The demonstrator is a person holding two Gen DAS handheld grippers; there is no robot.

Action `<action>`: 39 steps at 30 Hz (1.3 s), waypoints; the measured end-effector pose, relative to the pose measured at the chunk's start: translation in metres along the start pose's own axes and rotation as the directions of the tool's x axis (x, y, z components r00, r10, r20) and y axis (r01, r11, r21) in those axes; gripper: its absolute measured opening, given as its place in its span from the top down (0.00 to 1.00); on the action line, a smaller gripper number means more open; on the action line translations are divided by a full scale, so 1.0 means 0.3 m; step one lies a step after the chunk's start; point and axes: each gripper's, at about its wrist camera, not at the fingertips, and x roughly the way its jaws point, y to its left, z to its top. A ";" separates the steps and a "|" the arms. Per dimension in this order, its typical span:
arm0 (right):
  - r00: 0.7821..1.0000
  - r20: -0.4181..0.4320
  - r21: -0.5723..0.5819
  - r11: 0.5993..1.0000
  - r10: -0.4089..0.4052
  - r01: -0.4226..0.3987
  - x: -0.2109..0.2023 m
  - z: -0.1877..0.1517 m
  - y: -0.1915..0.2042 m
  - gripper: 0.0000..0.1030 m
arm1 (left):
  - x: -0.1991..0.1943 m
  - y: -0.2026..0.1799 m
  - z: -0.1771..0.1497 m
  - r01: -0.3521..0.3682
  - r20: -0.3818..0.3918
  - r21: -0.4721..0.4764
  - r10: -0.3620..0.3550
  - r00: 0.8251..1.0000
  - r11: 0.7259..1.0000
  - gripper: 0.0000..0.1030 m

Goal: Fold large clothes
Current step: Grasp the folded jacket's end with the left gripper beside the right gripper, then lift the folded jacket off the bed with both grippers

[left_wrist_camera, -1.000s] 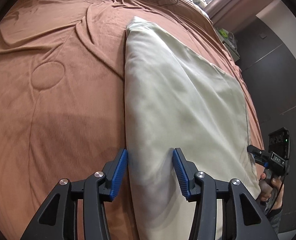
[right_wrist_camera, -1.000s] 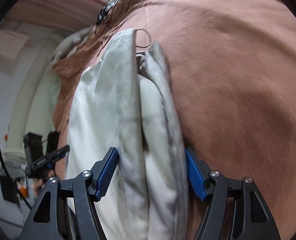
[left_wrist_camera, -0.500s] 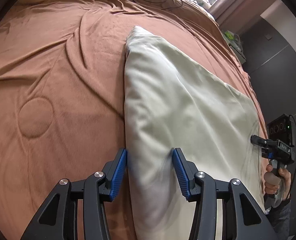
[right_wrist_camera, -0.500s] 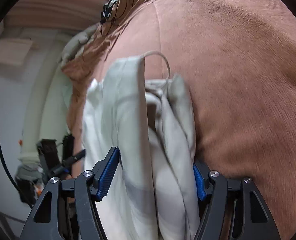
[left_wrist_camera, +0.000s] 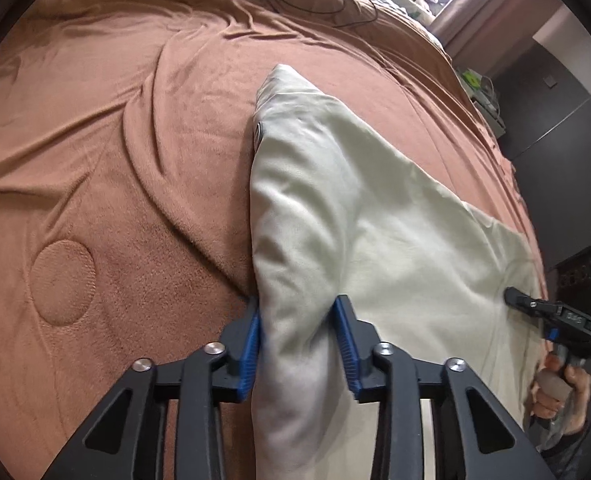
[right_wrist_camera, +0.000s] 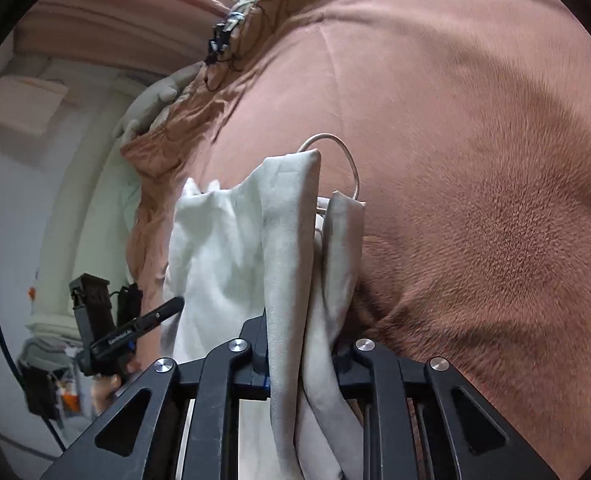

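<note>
Both tools closing in on the pale garment, right there on the brown bed!

The left tool (left_wrist_camera: 299, 344) is narrowing, its blue pads (left_wrist_camera: 251, 348) squeezing a raised fold along the garment (left_wrist_camera: 375, 220) edge at lower centre of the left view, with cloth bunching up between them. The right tool (right_wrist_camera: 301, 354) is also closing, nearly pressed together, pinching a gathered bundle of the same fabric at lower centre of its own view; a thin drawstring loop (right_wrist_camera: 347, 156) is poking out above the bundle. The garment is lying on the bedspread (left_wrist_camera: 115, 160), its long axis running from the bottom of the left view up toward a point at upper centre, spreading wide to the right, where the other hand (left_wrist_camera: 555, 396) is gripping its handle.
</note>
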 end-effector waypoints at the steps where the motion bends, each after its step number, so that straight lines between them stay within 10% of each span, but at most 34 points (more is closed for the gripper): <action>1: 1.000 0.010 -0.004 1.000 -0.003 0.003 -0.011 -0.005 0.012 0.83 | -0.003 -0.006 0.001 -0.006 0.003 0.005 0.006 1.000 1.000 0.71; 9: 0.997 0.078 -0.024 1.000 -0.007 0.009 -0.122 -0.049 0.130 0.85 | -0.123 -0.063 -0.011 -0.005 0.073 0.043 0.002 0.997 0.999 0.88; 39: 0.913 0.405 -0.179 0.984 0.047 0.029 -0.754 -0.529 0.463 0.85 | -0.780 -0.325 -0.367 0.136 0.352 0.155 -0.183 0.918 0.979 0.92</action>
